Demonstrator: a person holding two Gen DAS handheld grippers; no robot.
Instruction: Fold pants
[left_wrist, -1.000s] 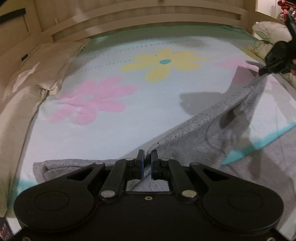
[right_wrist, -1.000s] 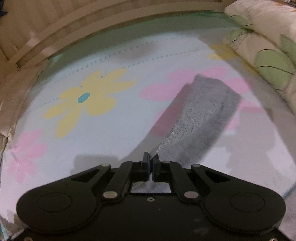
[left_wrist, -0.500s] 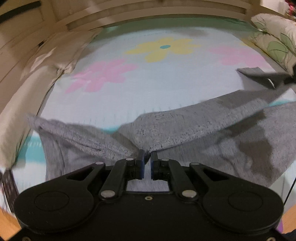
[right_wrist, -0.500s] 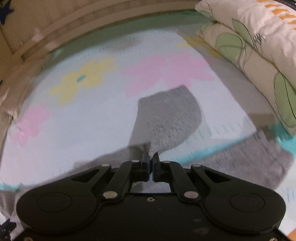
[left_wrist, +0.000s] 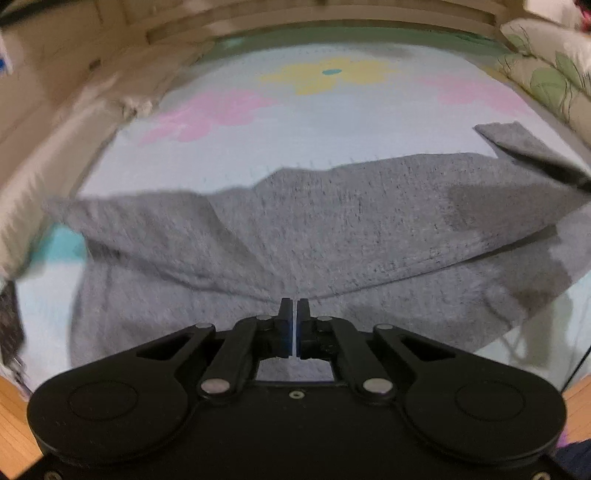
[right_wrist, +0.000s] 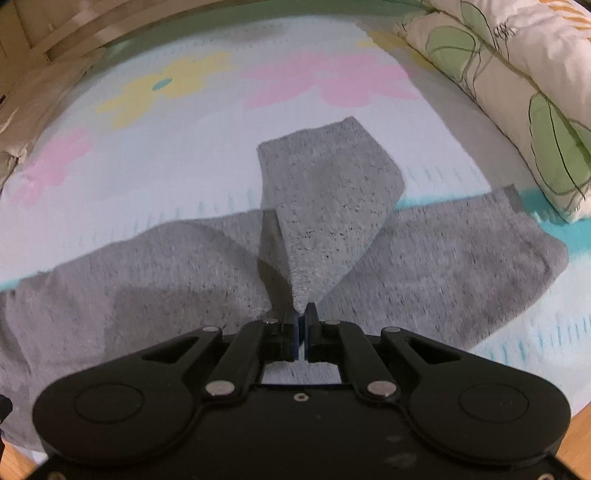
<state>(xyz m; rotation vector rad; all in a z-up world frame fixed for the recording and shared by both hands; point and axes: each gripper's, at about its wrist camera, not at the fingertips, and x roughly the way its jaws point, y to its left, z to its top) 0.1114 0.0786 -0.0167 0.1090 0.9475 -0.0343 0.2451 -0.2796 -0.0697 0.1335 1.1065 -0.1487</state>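
Grey speckled pants (left_wrist: 332, 229) lie across the flowered bed sheet (left_wrist: 295, 122), one leg folded over the other. My left gripper (left_wrist: 293, 308) is shut on the pants' near folded edge. In the right wrist view the same pants (right_wrist: 443, 266) spread left and right, and a lifted cuff end (right_wrist: 328, 206) rises from my right gripper (right_wrist: 302, 314), which is shut on the fabric. That raised cuff (left_wrist: 517, 144) also shows at the right in the left wrist view.
Leaf-patterned pillows (right_wrist: 517, 74) lie along the right side of the bed. A beige pillow (left_wrist: 74, 125) sits at the left against the wooden bed frame (left_wrist: 332, 18). Wood floor (left_wrist: 14, 424) shows below the bed's near edge.
Both grippers have pulled back toward the bed's near edge with the fabric. The upper leg has come over and now lies on the lower one.
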